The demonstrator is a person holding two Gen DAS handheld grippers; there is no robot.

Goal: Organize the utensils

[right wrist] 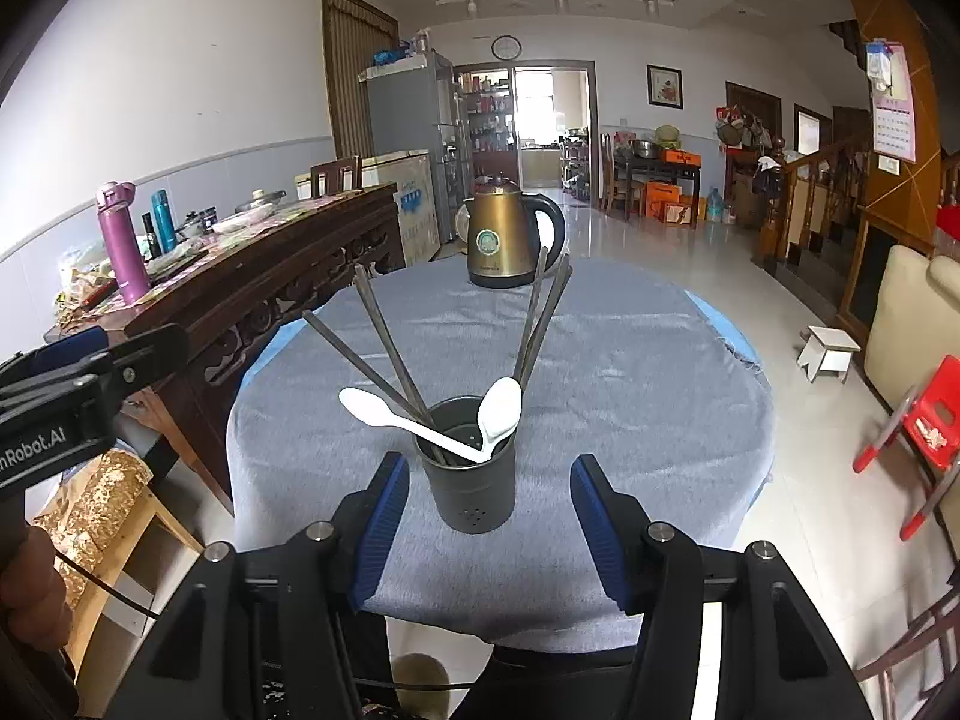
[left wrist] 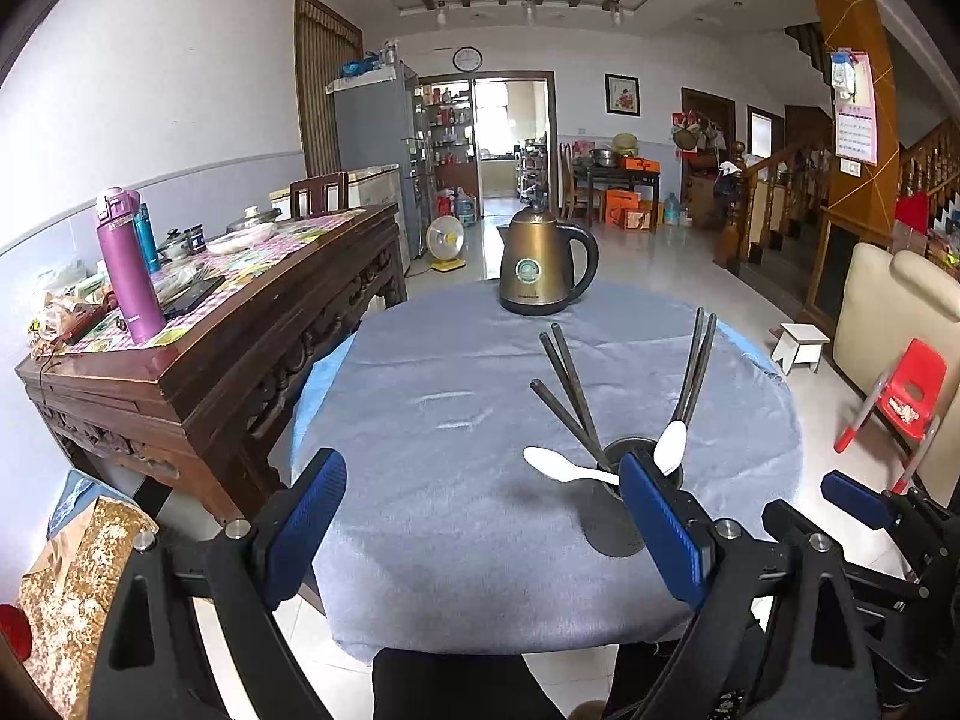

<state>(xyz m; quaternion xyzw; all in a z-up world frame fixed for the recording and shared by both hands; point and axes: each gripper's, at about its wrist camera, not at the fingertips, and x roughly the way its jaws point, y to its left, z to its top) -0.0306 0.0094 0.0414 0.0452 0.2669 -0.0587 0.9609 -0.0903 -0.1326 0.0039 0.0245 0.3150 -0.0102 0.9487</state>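
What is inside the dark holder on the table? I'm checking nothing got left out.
The holder holds dark chopsticks and two white spoons; their lower ends and the holder's bottom are hidden.

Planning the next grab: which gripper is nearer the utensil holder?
Right. The right gripper faces the utensil holder head-on, open jaws just short of it; the left gripper sits off to its left, open.

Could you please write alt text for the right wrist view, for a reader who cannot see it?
The open right gripper faces a dark utensil holder on a grey tablecloth. The holder contains dark chopsticks and two white spoons. A gold kettle stands behind it.
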